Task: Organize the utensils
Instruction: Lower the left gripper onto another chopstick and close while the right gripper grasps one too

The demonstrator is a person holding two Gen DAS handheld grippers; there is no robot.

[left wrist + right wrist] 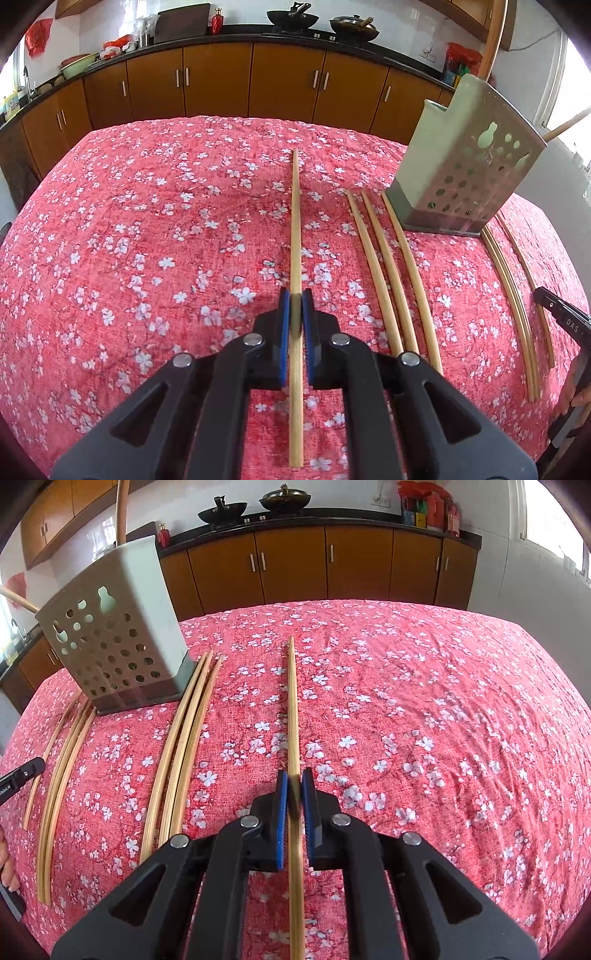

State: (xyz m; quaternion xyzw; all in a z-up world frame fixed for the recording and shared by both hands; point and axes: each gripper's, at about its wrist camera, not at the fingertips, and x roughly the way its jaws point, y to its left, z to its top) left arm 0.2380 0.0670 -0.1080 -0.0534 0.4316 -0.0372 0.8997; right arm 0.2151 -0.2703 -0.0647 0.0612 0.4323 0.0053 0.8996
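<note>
Each hand-held gripper, left (295,310) and right (295,790), is clenched on one chopstick (295,221) (293,709), which could pivot or slip before reaching the far holder (469,162).

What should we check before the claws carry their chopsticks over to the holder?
1. Left claw shut on its chopstick: ok, the blue pads squeeze it.
2. Right claw shut on its chopstick: ok, the same.
3. Held near the middle so it will not tip: cannot tell; a long part sticks out in front of each claw.
4. Holder standing upright on the tablecloth: ok.
5. Room inside the holder: cannot tell, its top opening is hidden, though wooden handles already poke out.
6. Loose chopsticks out of the way: not ok, they lie right beside the holder.
</note>
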